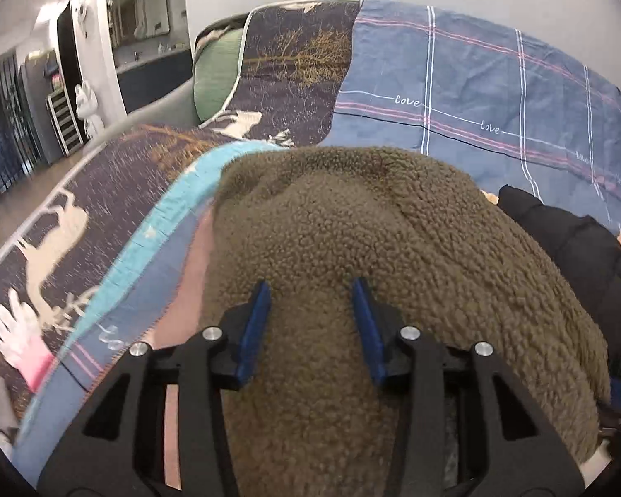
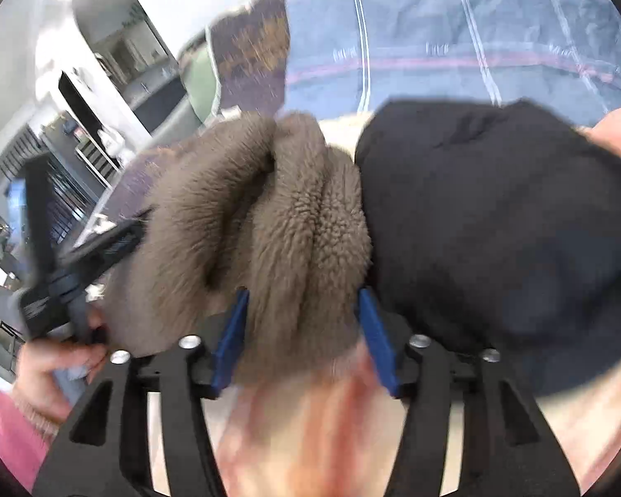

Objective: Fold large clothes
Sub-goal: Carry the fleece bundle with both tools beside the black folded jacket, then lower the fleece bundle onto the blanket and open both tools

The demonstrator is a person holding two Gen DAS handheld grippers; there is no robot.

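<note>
2 hand-held grippers of yours, left (image 1: 310, 290) and right (image 2: 302, 294), both part-spread around brown fleece (image 1: 352, 227), grip unclear.

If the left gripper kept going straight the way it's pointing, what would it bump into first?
Most likely the brown fleece garment: it already lies between the left gripper fingers and fills the view ahead. Depth is hard to judge.

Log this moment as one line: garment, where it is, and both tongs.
garment: brown fleece jacket bunched on plaid bedsheet | left tongs: straddling fleece | right tongs: around fleece fold
</note>
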